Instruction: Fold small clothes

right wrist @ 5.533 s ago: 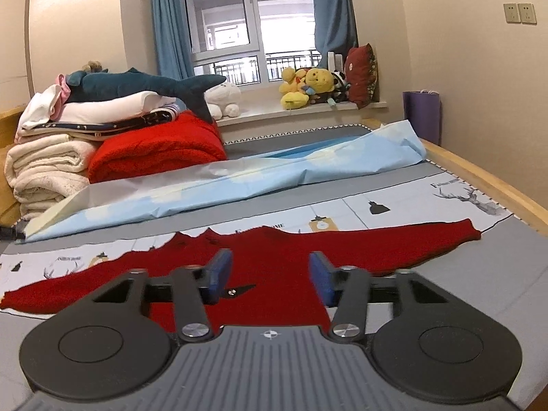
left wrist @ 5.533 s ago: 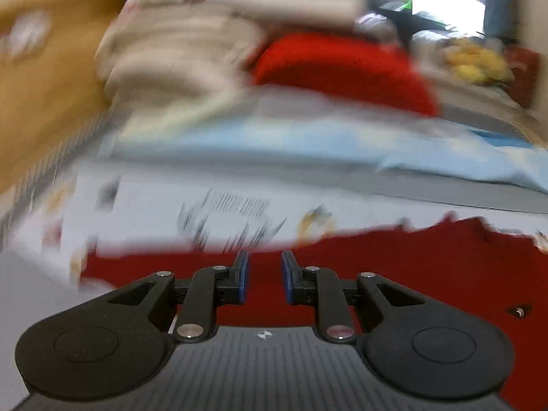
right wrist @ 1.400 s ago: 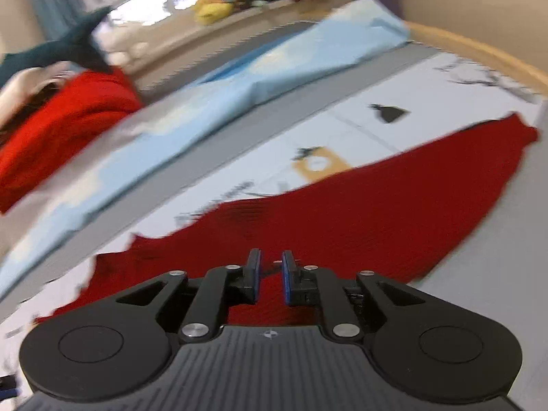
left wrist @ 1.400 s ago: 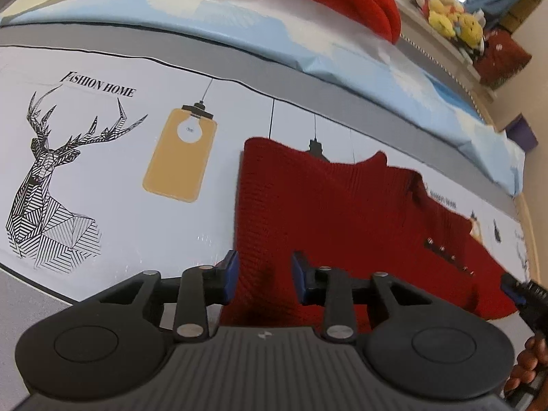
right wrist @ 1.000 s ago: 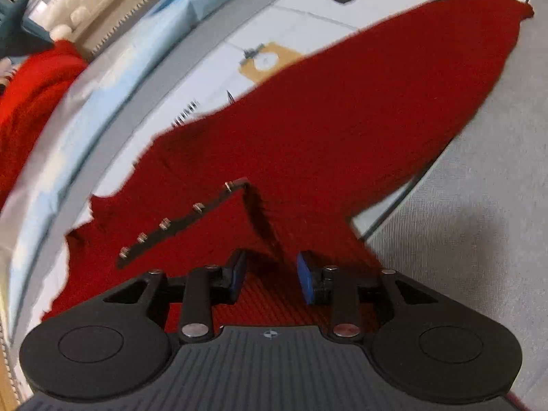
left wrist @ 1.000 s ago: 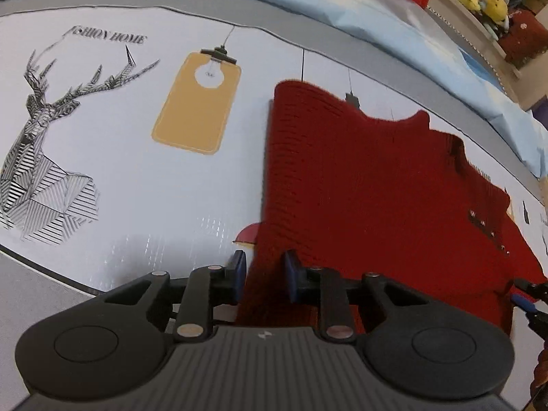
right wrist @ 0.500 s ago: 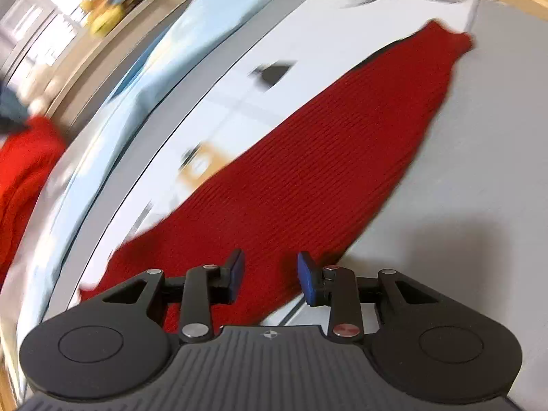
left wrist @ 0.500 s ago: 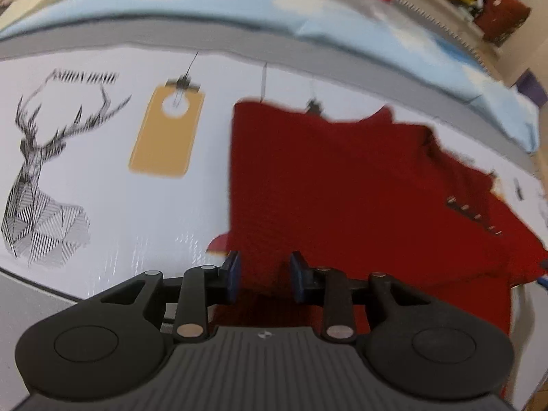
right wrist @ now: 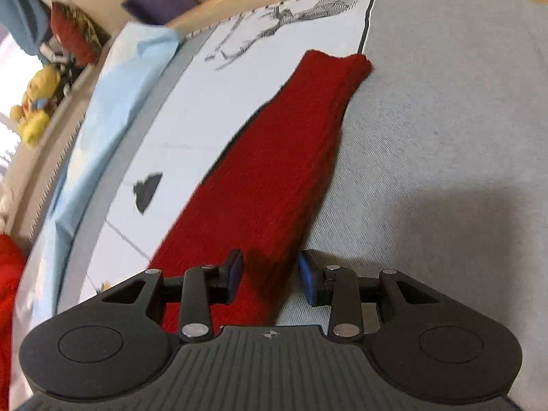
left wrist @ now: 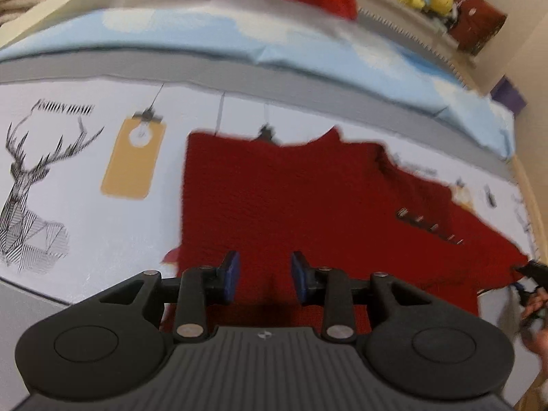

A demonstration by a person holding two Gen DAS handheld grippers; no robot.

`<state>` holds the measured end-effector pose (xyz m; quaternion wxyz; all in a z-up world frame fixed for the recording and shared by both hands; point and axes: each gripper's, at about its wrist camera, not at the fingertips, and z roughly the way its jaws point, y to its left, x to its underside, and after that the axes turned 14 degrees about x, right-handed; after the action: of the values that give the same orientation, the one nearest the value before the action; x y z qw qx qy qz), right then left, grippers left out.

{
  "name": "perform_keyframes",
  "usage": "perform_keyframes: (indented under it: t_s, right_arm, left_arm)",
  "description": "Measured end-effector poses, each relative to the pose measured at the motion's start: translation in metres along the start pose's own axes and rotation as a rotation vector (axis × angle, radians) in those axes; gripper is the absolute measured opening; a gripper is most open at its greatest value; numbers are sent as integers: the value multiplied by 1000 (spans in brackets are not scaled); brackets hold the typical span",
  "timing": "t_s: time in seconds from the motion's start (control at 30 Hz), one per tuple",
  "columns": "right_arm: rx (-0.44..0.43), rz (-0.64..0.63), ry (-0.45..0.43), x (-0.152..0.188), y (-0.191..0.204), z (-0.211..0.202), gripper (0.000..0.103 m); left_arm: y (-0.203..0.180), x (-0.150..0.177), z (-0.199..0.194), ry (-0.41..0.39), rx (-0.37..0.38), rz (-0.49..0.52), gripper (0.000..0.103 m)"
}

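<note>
Your right gripper [right wrist: 270, 276] hangs with jaws parted over the red sleeve [right wrist: 274, 171], which lies flat on the printed bedsheet [right wrist: 445, 120].

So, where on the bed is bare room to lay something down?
Free: the gray sheet right of the red sleeve, and the white print left of the red sweater. Crowded: the sweater's middle and the blue bedding behind.

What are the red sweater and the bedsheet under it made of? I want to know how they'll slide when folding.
Sweater: looks like a knitted yarn, wool or acrylic, matte; ribbed rows show along the sleeve. Bedsheet: looks like a thin woven cloth, cotton-like, matte, with a fine diagonal weave in the grey part and printed pictures.
</note>
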<state>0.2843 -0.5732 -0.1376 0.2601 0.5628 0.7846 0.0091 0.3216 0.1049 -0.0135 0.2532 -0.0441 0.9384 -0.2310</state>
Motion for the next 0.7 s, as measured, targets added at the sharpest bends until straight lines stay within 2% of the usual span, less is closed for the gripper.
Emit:
perform_keyframes:
  t_s: [0.03,0.07,0.17,0.23,0.27,0.37,0.43,0.47,0.5,0.53,0.57,0.63,0.67,0.7]
  right_arm:
    - [-5,-11,-27,-1,3,2,30]
    - [-5,-22,-52,-1,7,2,12]
    - [19,-59,-153,6,22,-7,10]
    - [52,-183,-298,15,49,-35,10]
    - [38,-265,-379,24,68,-53,10]
    - [-158,-572,-608,81,134,-130,10]
    - [-379,-791,-691,141,164,-182,10]
    - [-484,-883,-698,170,173,-202,10]
    - [-581,-968,-674,199,179,-217,12]
    - [-675,-1038,-586,227,184,-227,13]
    - [-742,-1086,-441,248,190,-229,13]
    - [-757,-1124,-153,282,197,-224,16]
    - [-729,-1135,-37,294,199,-220,17]
    - [-701,-1129,42,303,198,-218,17]
  left_arm:
    - [-5,-2,-5,-18,7,3,36]
    - [-8,-3,-9,-34,8,0,36]
    - [-14,-7,-18,-57,22,-21,36]
    - [-15,-10,-22,-68,50,-40,36]
    - [-15,-13,-24,-77,57,-48,36]
    - [-15,-19,-32,-102,59,-56,36]
    - [-11,-22,-37,-112,67,-74,36]
    - [-8,-23,-40,-116,78,-87,36]
    - [-4,-25,-43,-121,89,-99,36]
    - [0,-27,-47,-128,95,-111,36]
    - [5,-29,-51,-137,97,-124,36]
    - [15,-32,-59,-153,96,-154,36]
    - [20,-34,-63,-162,97,-171,36]
    - [24,-36,-66,-168,97,-184,36]
